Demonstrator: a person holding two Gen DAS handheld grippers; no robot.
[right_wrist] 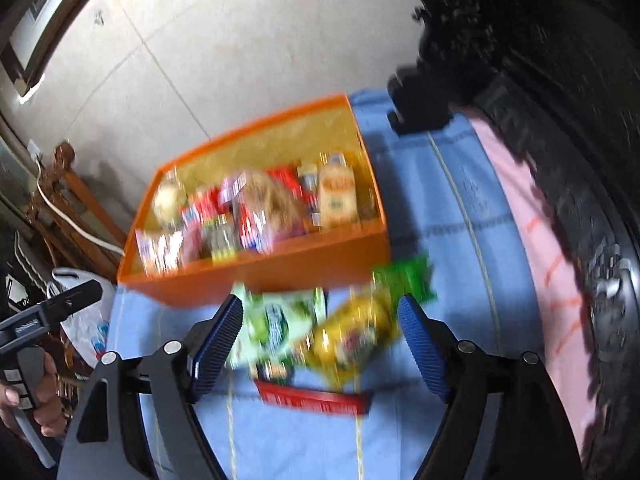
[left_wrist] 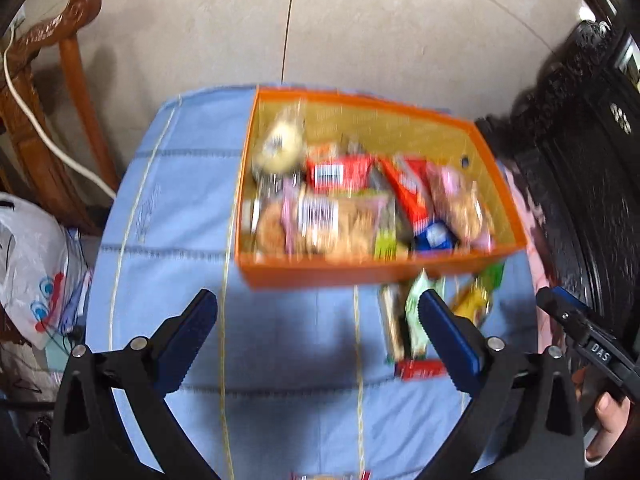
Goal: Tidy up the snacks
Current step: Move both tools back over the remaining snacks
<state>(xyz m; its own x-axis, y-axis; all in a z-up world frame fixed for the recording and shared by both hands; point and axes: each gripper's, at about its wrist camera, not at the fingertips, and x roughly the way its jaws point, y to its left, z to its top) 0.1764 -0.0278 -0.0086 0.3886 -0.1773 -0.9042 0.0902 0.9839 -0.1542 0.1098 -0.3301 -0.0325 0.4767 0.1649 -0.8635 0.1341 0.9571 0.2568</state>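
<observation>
Orange box (left_wrist: 360,268) on blue cloth (left_wrist: 168,200) is packed with snacks. Loose packets (right_wrist: 304,332), at 6 o'clock of it, are framed by wide, empty right claw (right_wrist: 320,344). Left claw (left_wrist: 318,336) is wide, empty.

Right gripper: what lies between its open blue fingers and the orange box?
Loose packets on the blue cloth: a pale green packet and a yellow packet, in the right wrist view.
</observation>
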